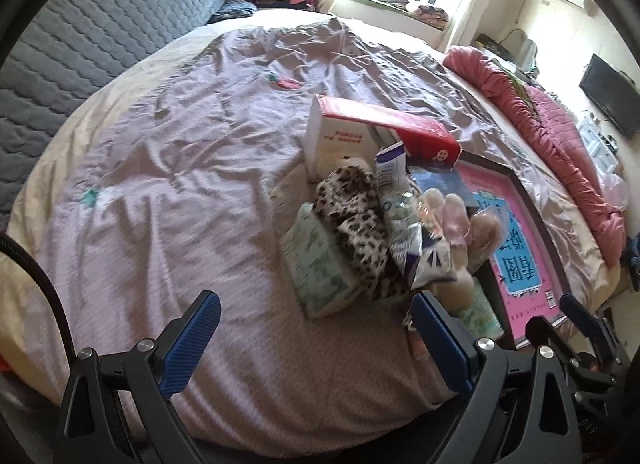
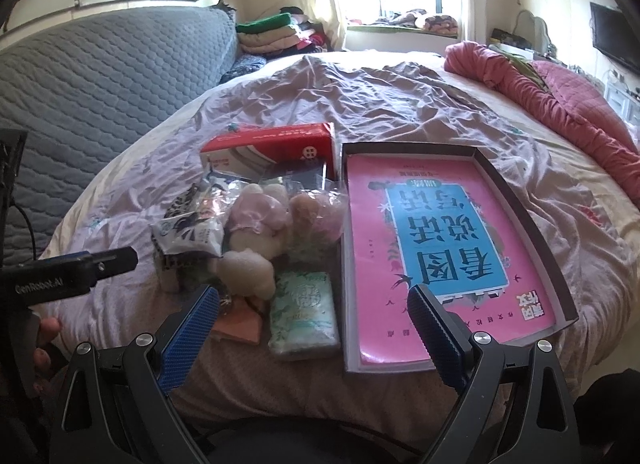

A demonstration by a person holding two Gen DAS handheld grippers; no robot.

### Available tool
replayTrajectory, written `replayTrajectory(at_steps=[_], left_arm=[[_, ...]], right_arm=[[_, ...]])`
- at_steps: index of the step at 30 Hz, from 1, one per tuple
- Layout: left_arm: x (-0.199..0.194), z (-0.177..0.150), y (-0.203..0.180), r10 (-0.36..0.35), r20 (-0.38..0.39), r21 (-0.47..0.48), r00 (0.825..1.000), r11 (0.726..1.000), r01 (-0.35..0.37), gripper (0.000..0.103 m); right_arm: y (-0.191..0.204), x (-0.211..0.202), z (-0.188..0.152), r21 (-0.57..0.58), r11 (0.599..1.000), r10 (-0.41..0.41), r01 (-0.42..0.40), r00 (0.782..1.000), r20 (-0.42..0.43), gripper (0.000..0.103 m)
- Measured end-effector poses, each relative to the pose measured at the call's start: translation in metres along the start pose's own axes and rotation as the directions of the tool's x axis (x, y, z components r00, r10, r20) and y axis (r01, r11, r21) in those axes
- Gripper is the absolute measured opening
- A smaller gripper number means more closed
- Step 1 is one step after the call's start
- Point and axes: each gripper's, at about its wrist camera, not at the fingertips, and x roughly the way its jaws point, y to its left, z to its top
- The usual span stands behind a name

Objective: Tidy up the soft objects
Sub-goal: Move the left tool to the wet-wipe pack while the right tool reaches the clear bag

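Observation:
A pile of soft things lies on the bed: a plush toy in a clear bag [image 2: 256, 220], a leopard-print cloth [image 1: 356, 216], a blue-white packet [image 2: 188, 236], a green tissue pack [image 2: 304, 314] and an orange cloth [image 2: 240, 324]. A red and white box [image 2: 276, 148] lies behind the pile. A shallow box [image 2: 520, 200] holding a pink book [image 2: 440, 240] sits to the right. My left gripper [image 1: 316, 328] is open and empty just before the pile. My right gripper [image 2: 314, 320] is open and empty, over the tissue pack.
The bed has a wrinkled lilac sheet [image 1: 180, 152]. A grey quilted headboard [image 2: 100, 76] stands at the left. A rolled pink quilt [image 2: 560, 96] lies along the far right. Folded clothes [image 2: 276, 34] are stacked at the back near the window. The left gripper's body [image 2: 76, 268] shows at the right view's left edge.

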Motion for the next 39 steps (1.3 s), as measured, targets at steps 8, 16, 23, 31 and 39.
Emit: replayTrajectory(at_steps=[8,16,23,31,39], left_arm=[[0.032,0.005,0.036,-0.028,-0.071,-0.095,0.997,0.995,0.022,0.081],[0.052,0.005,0.037,-0.075,-0.112,-0.059,0.991,0.996,0.069,0.081],[0.058,0.014,0.04,-0.168,-0.122,-0.114,0.978,0.981,0.154,0.081],[0.085,0.019,0.051,-0.265,-0.166,-0.198,0.95,0.953,0.231,0.081],[0.096,0.02,0.058,-0.33,-0.132,-0.235,0.935,0.926,0.294,0.077]], right_arm=[[-0.007,0.011,0.006,0.016,1.0,-0.017,0.017,1.0,0.003,0.095],[-0.007,0.025,0.005,0.019,1.0,-0.013,0.014,0.999,-0.03,0.095],[-0.009,0.034,0.008,0.029,0.999,-0.02,0.021,0.999,-0.038,0.095],[-0.012,0.043,0.02,0.043,0.999,-0.021,0.022,0.999,-0.024,0.095],[-0.028,0.062,0.045,0.133,0.991,-0.015,0.015,1.0,0.0,0.095]])
